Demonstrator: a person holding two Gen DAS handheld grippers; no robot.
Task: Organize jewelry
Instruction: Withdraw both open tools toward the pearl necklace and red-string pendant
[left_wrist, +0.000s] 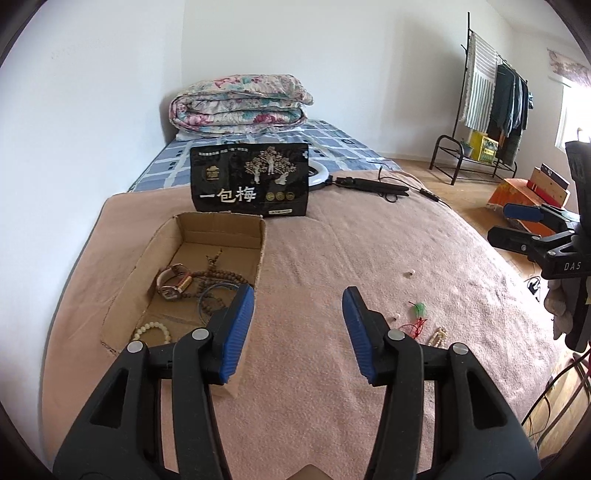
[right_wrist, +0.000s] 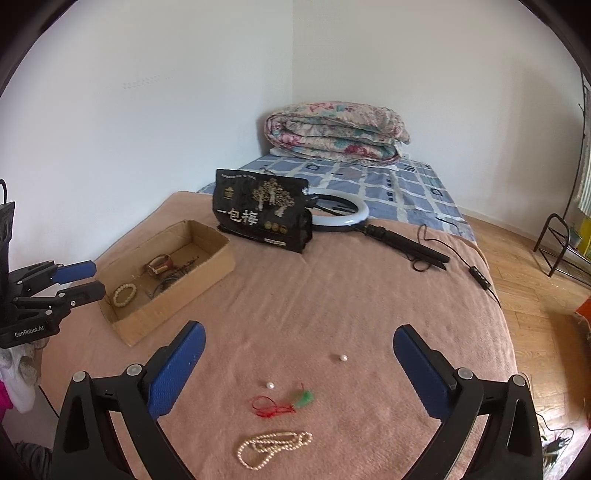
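Observation:
An open cardboard box (left_wrist: 264, 236) (right_wrist: 218, 264) on the pink blanket holds a watch (left_wrist: 171, 282), brown bead strings (left_wrist: 212, 277), a blue bangle and a cream bead bracelet (left_wrist: 153, 330) (right_wrist: 125, 293). My left gripper (left_wrist: 298, 301) is open and empty, its left finger by the box's near right corner. My right gripper (right_wrist: 299, 334) is open and empty above loose pieces: a pearl necklace (right_wrist: 273, 446), a red cord with a green pendant (right_wrist: 284, 404) and two single pearls (right_wrist: 270, 385) (right_wrist: 342, 357). The left gripper also shows in the right wrist view (right_wrist: 83, 282).
A black snack bag (left_wrist: 251, 181) (right_wrist: 262, 216) stands behind the box. A ring light (right_wrist: 341, 214) with its black stand and cable lies behind it. A folded quilt (left_wrist: 240, 103) lies at the bed's head. A clothes rack (left_wrist: 491, 107) stands on the wood floor to the right.

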